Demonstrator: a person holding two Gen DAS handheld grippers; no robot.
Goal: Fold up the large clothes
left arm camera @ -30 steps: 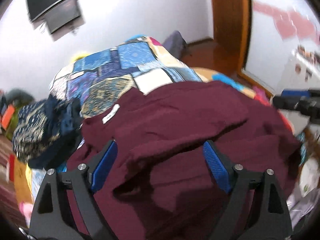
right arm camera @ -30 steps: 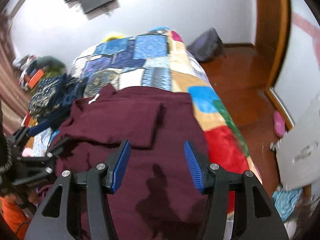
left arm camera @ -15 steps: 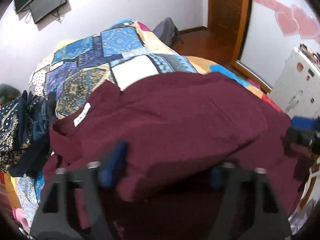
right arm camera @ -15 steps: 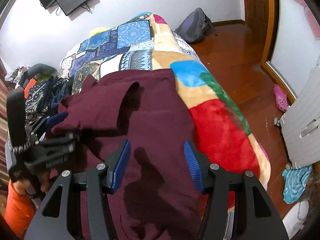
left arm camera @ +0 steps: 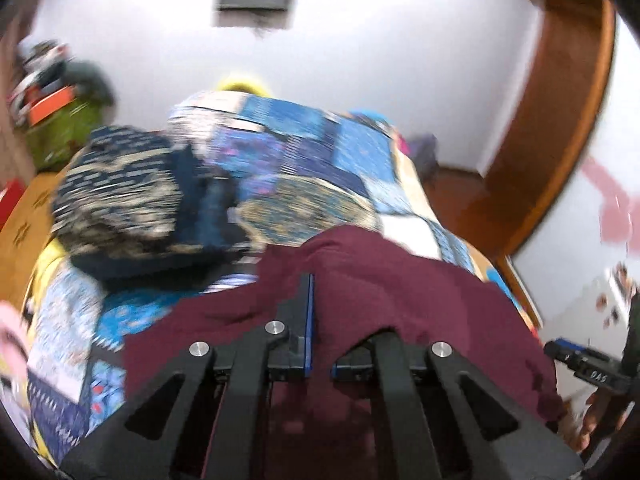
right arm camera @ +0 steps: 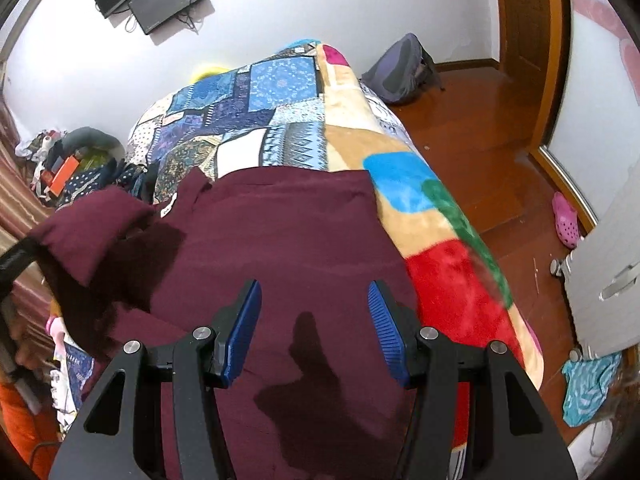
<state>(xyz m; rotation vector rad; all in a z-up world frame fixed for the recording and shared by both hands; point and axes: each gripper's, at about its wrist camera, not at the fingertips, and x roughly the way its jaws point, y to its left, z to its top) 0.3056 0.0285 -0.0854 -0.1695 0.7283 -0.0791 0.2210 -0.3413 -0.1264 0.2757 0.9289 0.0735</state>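
A large maroon garment [right arm camera: 288, 236] lies spread on the patchwork bed cover [right arm camera: 280, 92]. In the left wrist view my left gripper [left arm camera: 320, 320] is shut on a fold of the maroon garment [left arm camera: 400, 288], which drapes over its right finger. In the right wrist view that lifted fold [right arm camera: 92, 224] hangs raised at the left. My right gripper [right arm camera: 314, 324] is open and empty, held above the flat middle of the garment, with its shadow on the cloth.
A pile of dark patterned clothes [left arm camera: 132, 200] sits on the bed's left side. A grey backpack [right arm camera: 400, 68] and a pink shoe [right arm camera: 566, 224] lie on the wooden floor to the right. A white cabinet [right arm camera: 612, 272] stands at the right.
My left gripper has closed on the garment's left part and lifted it. My right gripper stayed open and moved little.
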